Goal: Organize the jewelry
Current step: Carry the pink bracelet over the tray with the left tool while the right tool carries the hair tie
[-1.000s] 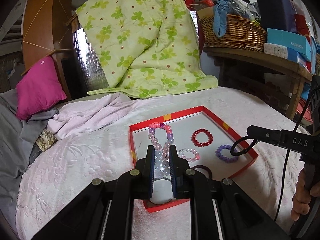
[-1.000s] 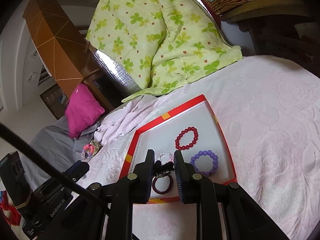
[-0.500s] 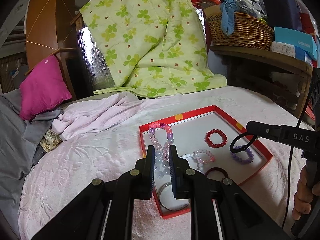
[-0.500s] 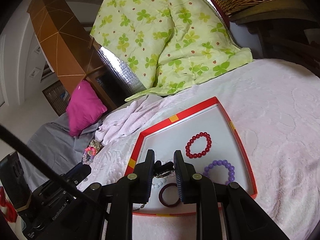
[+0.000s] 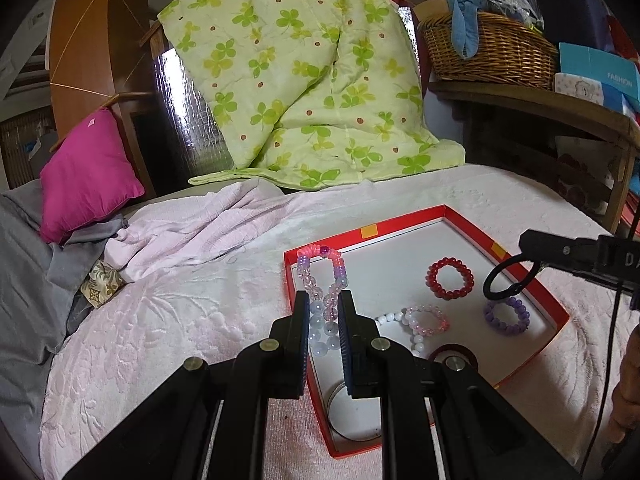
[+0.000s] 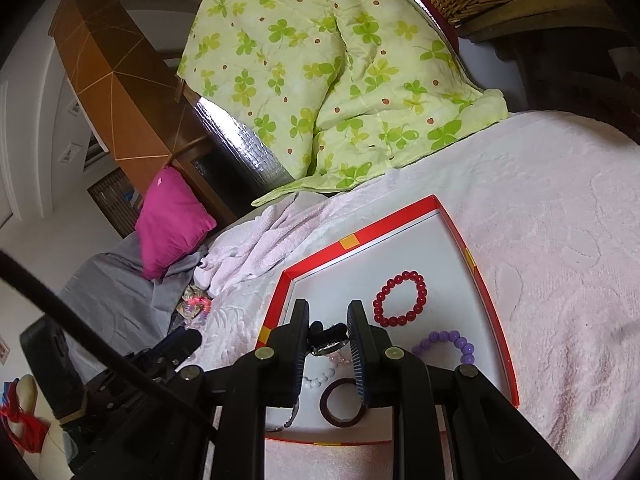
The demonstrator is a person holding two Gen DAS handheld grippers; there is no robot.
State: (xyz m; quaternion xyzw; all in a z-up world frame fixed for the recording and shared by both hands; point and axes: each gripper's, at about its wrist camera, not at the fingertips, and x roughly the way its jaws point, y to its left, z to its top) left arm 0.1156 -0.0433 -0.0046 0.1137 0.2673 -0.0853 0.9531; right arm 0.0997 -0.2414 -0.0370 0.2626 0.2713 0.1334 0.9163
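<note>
My left gripper (image 5: pixel 325 312) is shut on a long strand of clear, pink and purple beads (image 5: pixel 320 256), which hangs over the left edge of a red tray (image 5: pixel 400 226) with a white floor. My right gripper (image 6: pixel 328 314) is shut on a thin black ring (image 5: pixel 506 280), held above the tray's right side. In the tray lie a red bead bracelet (image 5: pixel 450 278), a purple one (image 5: pixel 506 316), a pink one (image 5: pixel 427 320), a white bead strand (image 5: pixel 390 315), a dark maroon bangle (image 6: pixel 344 402) and a silver bangle (image 5: pixel 334 420).
The tray rests on a pale pink bedspread (image 5: pixel 180 320). A green clover quilt (image 5: pixel 312 80) leans at the back, and a magenta cushion (image 5: pixel 88 176) lies on grey cloth at the left. A wicker basket (image 5: pixel 488 52) and boxes stand on a wooden shelf at the right.
The tray has slid right in the left wrist view, so my left gripper has drifted left with the bead strand. The right gripper has shifted slightly. Both grips are unchanged.
</note>
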